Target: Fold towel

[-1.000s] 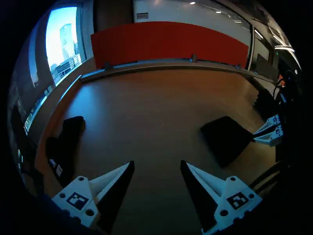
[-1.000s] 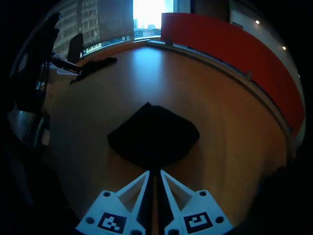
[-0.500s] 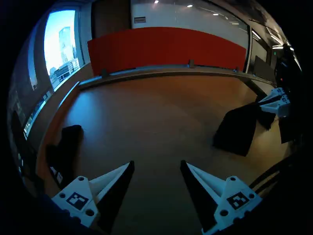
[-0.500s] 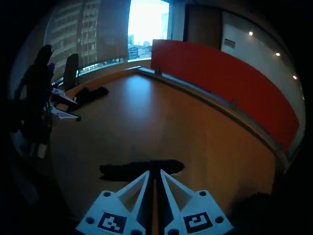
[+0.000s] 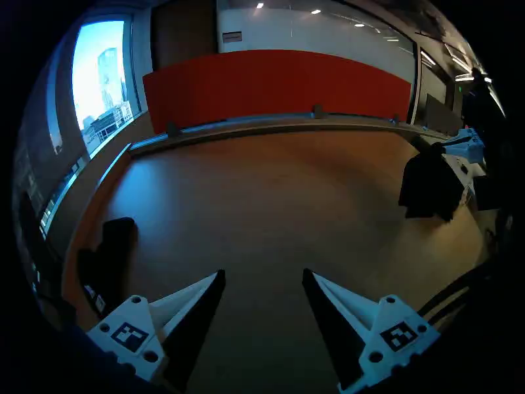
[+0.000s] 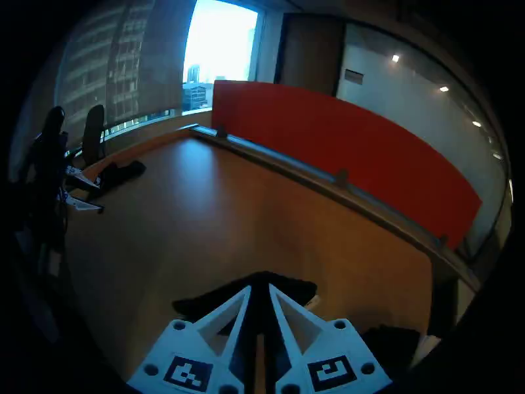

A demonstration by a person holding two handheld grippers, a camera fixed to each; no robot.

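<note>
- Where to find the towel (image 5: 430, 187)?
- Up in the air, near the right edge of the table (image 5: 262, 190). Pinched tight between both fingers of the right claw (image 6: 261, 292).
- And the left claw (image 5: 262, 285)?
- Fingers wide apart, holding nothing, low over the wood.
- Which step, then?
- Looks like lifting the towel, maybe to shake it out. No fold to see yet.
- Next?
- Probably best to lay it flat, then grab a free corner with the left claw.
- Anything hard to see?
- Yes. Too dark to make out the towel's shape or corners. No way to name the dark lump (image 5: 108, 253) by the left edge.
</note>
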